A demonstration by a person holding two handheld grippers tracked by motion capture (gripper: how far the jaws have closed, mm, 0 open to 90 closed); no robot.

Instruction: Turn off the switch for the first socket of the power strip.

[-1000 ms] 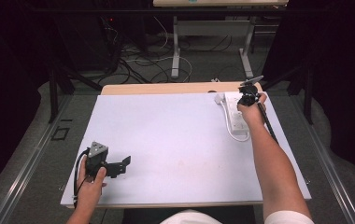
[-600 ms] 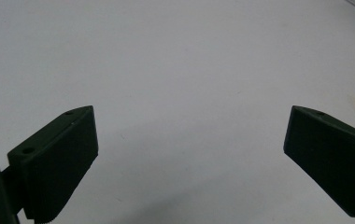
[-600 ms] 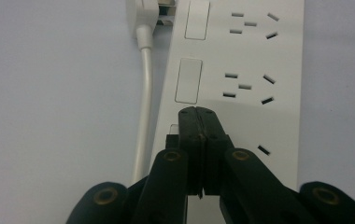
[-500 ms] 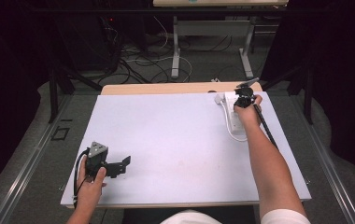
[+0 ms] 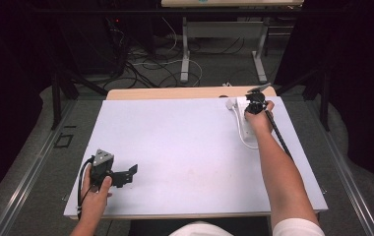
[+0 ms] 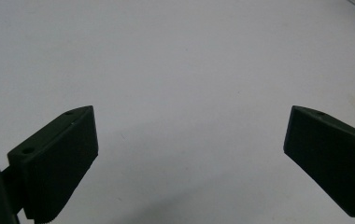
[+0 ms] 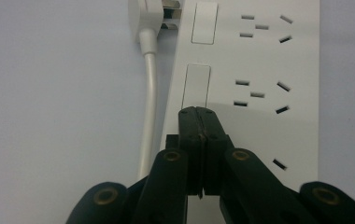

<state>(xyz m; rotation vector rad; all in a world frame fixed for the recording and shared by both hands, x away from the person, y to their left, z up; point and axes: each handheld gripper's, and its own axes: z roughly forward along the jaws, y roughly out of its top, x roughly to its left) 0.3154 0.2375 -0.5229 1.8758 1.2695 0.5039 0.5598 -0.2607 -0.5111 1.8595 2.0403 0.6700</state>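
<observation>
A white power strip with several sockets and rectangular switches lies at the far right of the white table top. My right gripper is shut with nothing between its jaws; its tips sit just below one switch. In the high view the right gripper is over the power strip. A white plug lies beside the strip, its cable running along the strip's side. My left gripper rests open near the front left corner. Between its fingers there is just bare table.
The strip's cable loops toward the person's right forearm. A wooden edge borders the table's far side. Beyond it are floor cables and another table's metal legs. Dark surroundings flank both sides.
The right gripper has shifted slightly left over the power strip. The left gripper has stayed put and open.
</observation>
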